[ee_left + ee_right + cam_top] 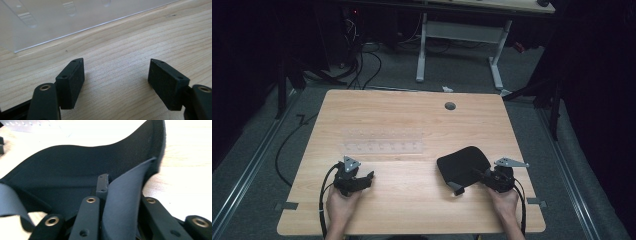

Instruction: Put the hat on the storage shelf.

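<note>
Cloth: black cloth (463, 165) on the table's right half, its near right edge lifted off the wood.
Right gripper: right gripper (488, 176) at the cloth's near right edge; jaws clamped on a raised fold of cloth (125, 202), seen close in the right gripper view.
Left gripper: left gripper (362, 178) near left, low over bare wood; jaws apart, nothing between them (116, 75).
Tray: clear plastic tray (382, 141) just beyond the left gripper, its near edge (82, 28) lying flat; contents hard to make out.
Table: table (412, 200) has open wood between the grippers and along the far edge; small round hole (450, 106) far right.
Edges: cloth sits well inside the right edge.
</note>
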Available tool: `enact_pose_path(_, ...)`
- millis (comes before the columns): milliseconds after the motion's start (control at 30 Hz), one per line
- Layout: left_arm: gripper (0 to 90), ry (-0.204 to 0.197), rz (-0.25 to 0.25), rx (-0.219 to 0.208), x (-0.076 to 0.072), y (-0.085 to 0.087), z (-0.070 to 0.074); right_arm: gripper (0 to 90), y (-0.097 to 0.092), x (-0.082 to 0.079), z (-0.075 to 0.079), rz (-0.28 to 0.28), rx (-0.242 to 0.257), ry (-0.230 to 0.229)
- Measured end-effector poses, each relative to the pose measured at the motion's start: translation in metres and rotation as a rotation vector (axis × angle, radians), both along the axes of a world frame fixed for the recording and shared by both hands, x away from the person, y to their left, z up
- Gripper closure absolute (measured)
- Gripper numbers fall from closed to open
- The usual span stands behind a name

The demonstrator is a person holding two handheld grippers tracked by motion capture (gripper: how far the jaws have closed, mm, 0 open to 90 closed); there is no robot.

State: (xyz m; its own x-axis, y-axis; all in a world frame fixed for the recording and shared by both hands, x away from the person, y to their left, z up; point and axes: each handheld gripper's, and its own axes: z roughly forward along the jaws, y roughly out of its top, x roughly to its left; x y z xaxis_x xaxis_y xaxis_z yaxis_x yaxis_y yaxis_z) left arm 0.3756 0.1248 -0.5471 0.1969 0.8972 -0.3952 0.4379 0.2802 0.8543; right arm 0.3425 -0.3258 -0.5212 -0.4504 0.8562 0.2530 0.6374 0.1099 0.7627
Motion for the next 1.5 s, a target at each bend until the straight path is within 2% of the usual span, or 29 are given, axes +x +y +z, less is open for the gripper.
enact_pose_path(300, 29.0, 0.002, -0.005, 0.001, 0.000, 0.000, 0.000, 84.8, -0.003, -0.003, 0.004, 0.040, 0.044, 0.000)
enact_pose_path(433, 27.9, 0.004, -0.002, 0.001, 0.000, 0.000, 0.000, 85.4, -0.003, -0.004, 0.006, 0.044, 0.078, 0.008)
enact_pose_path(733, 24.0, 0.009, 0.003, 0.002, 0.001, -0.001, 0.000, 85.5, -0.005, -0.006, 0.013, 0.042, 0.113, 0.007)
enact_pose_path(833, 23.7, 0.009, 0.006, 0.004, 0.001, -0.001, 0.000, 85.5, -0.007, -0.007, 0.015, 0.037, 0.145, 0.001)
enact_pose_path(1033, 21.7, 0.012, 0.004, 0.003, 0.001, -0.001, 0.000, 85.5, -0.004, -0.010, 0.019, 0.011, 0.134, -0.018)
enact_pose_path(1100, 21.9, 0.012, 0.003, 0.005, 0.001, -0.001, -0.001, 85.5, -0.001, -0.012, 0.025, 0.018, 0.114, -0.033)
enact_pose_path(1300, 23.5, 0.011, -0.012, 0.007, 0.000, -0.001, 0.000, 85.5, 0.003, -0.015, 0.033, 0.029, 0.103, -0.054)
enact_pose_path(1400, 23.3, 0.010, -0.016, 0.006, 0.000, -0.002, 0.000, 85.4, 0.004, -0.016, 0.035, 0.032, 0.104, -0.059)
enact_pose_path(1500, 23.3, 0.007, -0.024, 0.009, -0.001, -0.002, 0.000, 85.4, 0.006, -0.019, 0.037, 0.044, 0.132, -0.065)
